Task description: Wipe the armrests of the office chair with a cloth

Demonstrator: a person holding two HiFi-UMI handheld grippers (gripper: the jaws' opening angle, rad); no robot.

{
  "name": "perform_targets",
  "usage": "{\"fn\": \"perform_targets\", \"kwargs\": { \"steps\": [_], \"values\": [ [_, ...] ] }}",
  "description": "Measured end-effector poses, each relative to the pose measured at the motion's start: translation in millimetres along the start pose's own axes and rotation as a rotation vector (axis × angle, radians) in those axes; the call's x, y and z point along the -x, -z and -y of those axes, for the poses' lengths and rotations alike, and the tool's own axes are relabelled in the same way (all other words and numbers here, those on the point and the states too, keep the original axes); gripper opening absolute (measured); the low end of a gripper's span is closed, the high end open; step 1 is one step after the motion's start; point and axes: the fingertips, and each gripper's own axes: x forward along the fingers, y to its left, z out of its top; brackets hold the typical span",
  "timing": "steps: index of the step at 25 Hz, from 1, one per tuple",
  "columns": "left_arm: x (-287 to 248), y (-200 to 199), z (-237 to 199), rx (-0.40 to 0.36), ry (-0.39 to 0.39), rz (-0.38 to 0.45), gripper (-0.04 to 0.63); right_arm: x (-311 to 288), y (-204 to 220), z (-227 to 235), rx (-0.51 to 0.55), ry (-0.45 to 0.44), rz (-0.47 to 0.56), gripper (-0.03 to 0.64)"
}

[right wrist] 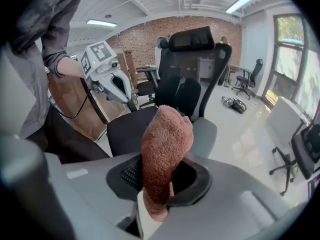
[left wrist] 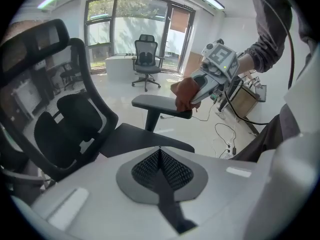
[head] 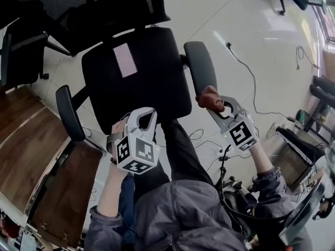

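Since the rust-brown terry cloth [right wrist: 165, 149] is soft, light and limp, it bunches where the right gripper [head: 213, 104] clamps it, at the near end of the black padded right armrest [head: 199, 64]; holding its folded middle seems safest. The left gripper [head: 147, 115] is closed on nothing

Left tongs [head: 142, 112] closed with nothing between them, forearm bent upward; right tongs [head: 216, 104], on an outstretched arm, clamped on a brown cloth [head: 208, 95].
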Motion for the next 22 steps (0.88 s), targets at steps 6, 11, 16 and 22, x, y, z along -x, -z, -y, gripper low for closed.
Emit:
{"fn": "perform_targets", "kwargs": {
  "steps": [6, 11, 16, 22],
  "values": [
    [-6, -13, -3, -0.014, 0.002, -0.007, 0.015, -32, -29, 76, 0.089, 0.051, 0.027, 0.091],
    [-3, -13, -16, 0.005, -0.019, -0.012, 0.015, -62, -62, 134, 0.147, 0.094, 0.031, 0.091],
    [-4, -4, -27, 0.033, -0.034, -0.030, 0.015, -58, -66, 135, 0.108, 0.085, 0.052, 0.091],
    [-12, -1, -29, 0.033, -0.015, -0.044, 0.015, -24, -26, 60, 0.058, -0.015, 0.002, 0.091]
  ]
}}
